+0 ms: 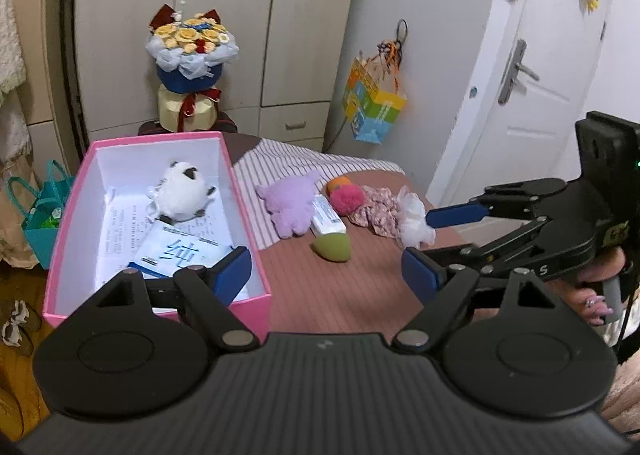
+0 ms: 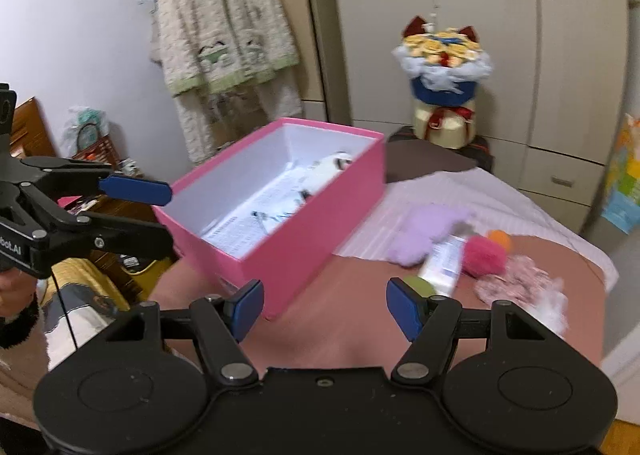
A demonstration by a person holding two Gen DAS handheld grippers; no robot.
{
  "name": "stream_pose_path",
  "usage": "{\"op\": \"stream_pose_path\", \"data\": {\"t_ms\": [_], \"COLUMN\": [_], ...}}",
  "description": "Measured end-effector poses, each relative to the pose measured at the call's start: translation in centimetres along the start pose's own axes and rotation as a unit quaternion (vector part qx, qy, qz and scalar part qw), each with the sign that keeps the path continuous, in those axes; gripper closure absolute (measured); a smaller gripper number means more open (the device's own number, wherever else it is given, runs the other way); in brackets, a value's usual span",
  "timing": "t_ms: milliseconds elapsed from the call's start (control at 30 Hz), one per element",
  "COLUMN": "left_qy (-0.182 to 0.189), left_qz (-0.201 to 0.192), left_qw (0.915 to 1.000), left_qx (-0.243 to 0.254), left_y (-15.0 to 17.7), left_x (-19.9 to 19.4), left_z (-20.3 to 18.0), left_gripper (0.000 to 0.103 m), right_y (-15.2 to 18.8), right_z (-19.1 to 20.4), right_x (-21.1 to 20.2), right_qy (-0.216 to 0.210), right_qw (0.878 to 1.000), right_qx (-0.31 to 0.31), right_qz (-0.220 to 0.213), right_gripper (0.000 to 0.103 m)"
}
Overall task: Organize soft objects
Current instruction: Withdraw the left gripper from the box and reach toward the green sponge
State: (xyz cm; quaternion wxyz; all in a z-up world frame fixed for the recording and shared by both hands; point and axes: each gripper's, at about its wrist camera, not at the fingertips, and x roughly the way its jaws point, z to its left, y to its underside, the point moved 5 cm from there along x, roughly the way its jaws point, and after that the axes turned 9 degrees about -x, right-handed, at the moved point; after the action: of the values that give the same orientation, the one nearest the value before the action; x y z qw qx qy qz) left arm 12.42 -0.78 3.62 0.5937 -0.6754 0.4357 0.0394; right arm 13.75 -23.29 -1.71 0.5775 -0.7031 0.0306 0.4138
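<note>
A pink box (image 1: pixel 248 239) (image 2: pixel 304 243) stands on the brown bed cover and holds a white plush toy (image 1: pixel 182 195) (image 2: pixel 334 165), papers and a tissue pack (image 1: pixel 180 251). To its right lie a purple plush (image 1: pixel 290 205) (image 2: pixel 424 233), a pink pompom (image 1: pixel 347 200) (image 2: pixel 482 251), an orange ball (image 1: pixel 336 185), a green sponge (image 1: pixel 334 247), a white tube (image 1: pixel 328 215) (image 2: pixel 442 261), a floral scrunchie (image 1: pixel 378 211) (image 2: pixel 516 281) and a white scrunchie (image 1: pixel 414 221) (image 2: pixel 554 305). My left gripper (image 1: pixel 326 275) is open and empty beside the box. My right gripper (image 2: pixel 324 309) is open and empty; in the left wrist view its fingers (image 1: pixel 456 215) are by the white scrunchie.
A flower bouquet (image 1: pixel 190 67) (image 2: pixel 442 83) stands behind the bed before the wardrobe. A striped sheet (image 1: pixel 280 167) covers the bed's far part. A colourful bag (image 1: pixel 372 103) hangs on the wall by the door. A teal bag (image 1: pixel 42 215) sits on the floor left of the box.
</note>
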Motion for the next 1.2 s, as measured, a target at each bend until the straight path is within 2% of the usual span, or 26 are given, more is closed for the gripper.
{"op": "stream_pose_path", "data": {"t_ms": [100, 233, 367, 633, 733, 867, 933, 1200], "left_qy": [0.010, 0.005, 0.015, 0.020, 0.012, 0.000, -0.008, -0.041], "left_qz": [0.011, 0.016, 0.023, 0.034, 0.033, 0.029, 0.027, 0.017], "left_qw": [0.9998, 0.9995, 0.9992, 0.9986, 0.9988, 0.9991, 0.9991, 0.9989], "left_qx": [0.010, 0.028, 0.030, 0.036, 0.035, 0.032, 0.031, 0.011], "left_y": [0.4, 0.9, 1.5, 1.9, 1.9, 1.7, 1.7, 2.1], "left_x": [1.3, 3.3, 5.7, 10.5, 12.3, 14.6, 15.8, 20.2], "left_z": [-1.1, -2.5, -3.4, -4.7, -4.9, -4.9, -4.8, -3.4], "left_gripper": [0.021, 0.021, 0.021, 0.022, 0.022, 0.022, 0.022, 0.022], "right_y": [1.5, 3.6, 5.4, 8.0, 8.5, 8.9, 9.1, 10.2], "right_z": [-1.4, -3.5, -5.5, -9.6, -11.1, -13.0, -13.9, -16.4], "right_x": [-0.8, -1.5, -1.0, 1.0, 1.6, 2.8, 3.6, 7.2], "right_qy": [0.012, 0.030, 0.038, 0.101, 0.122, 0.135, 0.140, 0.127], "right_qw": [1.000, 0.999, 0.998, 0.993, 0.990, 0.988, 0.987, 0.991], "right_qx": [0.006, 0.010, 0.017, -0.030, -0.042, -0.044, -0.042, -0.006], "right_qz": [-0.006, -0.025, -0.050, -0.062, -0.062, -0.064, -0.064, -0.047], "right_gripper": [0.030, 0.030, 0.030, 0.030, 0.029, 0.021, 0.020, 0.019]}}
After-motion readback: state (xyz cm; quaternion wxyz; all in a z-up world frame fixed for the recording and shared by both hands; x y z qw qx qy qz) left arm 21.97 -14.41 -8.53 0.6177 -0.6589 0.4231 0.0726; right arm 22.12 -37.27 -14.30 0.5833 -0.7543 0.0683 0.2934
